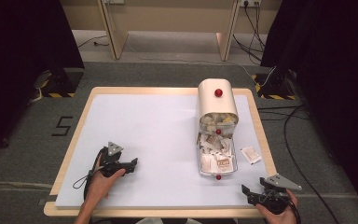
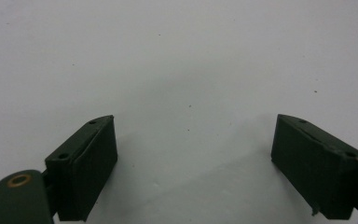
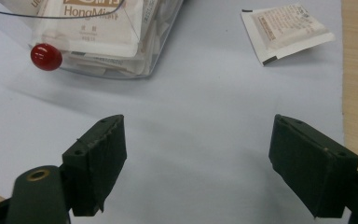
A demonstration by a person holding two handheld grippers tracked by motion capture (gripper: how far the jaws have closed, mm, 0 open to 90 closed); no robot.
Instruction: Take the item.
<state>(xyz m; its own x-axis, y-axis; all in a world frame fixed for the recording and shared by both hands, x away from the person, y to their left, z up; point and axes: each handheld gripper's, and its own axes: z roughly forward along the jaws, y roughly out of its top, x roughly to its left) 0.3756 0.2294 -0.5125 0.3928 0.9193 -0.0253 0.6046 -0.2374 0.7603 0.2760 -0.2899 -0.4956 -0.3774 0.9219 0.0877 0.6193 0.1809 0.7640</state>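
— Container (image 1: 216, 133) at centre right of the high view: what is inside?
— Many white sachets (image 1: 216, 161) in its clear tray; a cream cover with a red knob (image 1: 218, 92) is over the far part. One loose sachet (image 1: 251, 154) lies just right, on the counter (image 1: 144, 135).
— And the jaws?
— Left gripper (image 1: 133, 164), lower left, and right gripper (image 1: 248, 191), lower right: both spread wide, holding nothing.

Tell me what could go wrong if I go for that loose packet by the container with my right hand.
1. The loose packet lies flat on the table mat, so the open right hand-held gripper may slide it instead of pinching it.
2. It sits near the mat's right edge, so a push could send it off.
3. The clear container of packets is close beside it; a jaw might bump it.
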